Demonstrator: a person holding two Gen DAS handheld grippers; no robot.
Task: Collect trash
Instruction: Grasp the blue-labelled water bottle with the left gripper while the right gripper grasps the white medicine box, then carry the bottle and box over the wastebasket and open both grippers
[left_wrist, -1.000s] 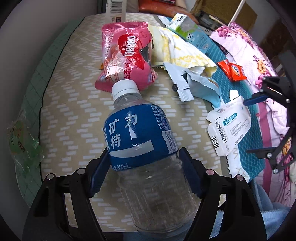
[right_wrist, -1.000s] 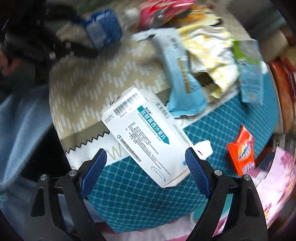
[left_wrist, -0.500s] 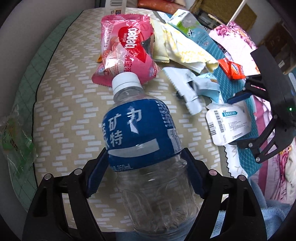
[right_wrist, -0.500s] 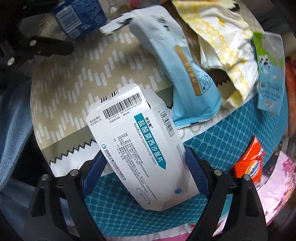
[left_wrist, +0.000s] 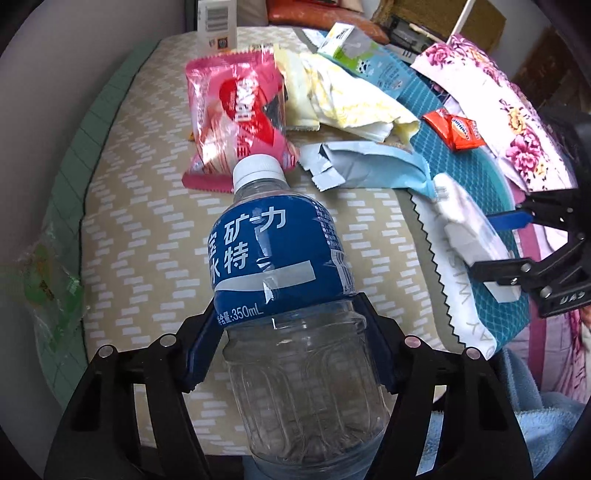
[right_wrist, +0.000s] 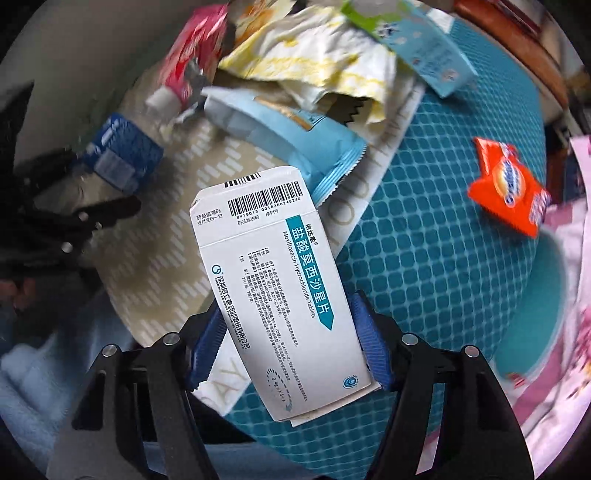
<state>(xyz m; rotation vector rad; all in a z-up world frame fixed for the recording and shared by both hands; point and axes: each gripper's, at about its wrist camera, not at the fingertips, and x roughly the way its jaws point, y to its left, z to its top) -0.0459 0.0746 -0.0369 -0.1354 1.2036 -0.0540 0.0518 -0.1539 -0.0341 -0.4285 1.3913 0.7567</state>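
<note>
My left tongs (left_wrist: 291, 339) clamp the water bottle (left_wrist: 284, 280), right tongs (right_wrist: 291, 347) closing on the medicine box (right_wrist: 277, 295) — I should seat both pads squarely before lifting.

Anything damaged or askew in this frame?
Yes. The medicine box between the right hand-held gripper fingers sits slanted, its end flap open; jaws closing. The water bottle label has a tear. The light-blue wrapper is torn open.

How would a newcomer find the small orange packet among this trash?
Look at the teal mat with its white lattice. The small orange packet lies alone on it, right of the pale blue wrapper. It is the only orange thing.
</note>
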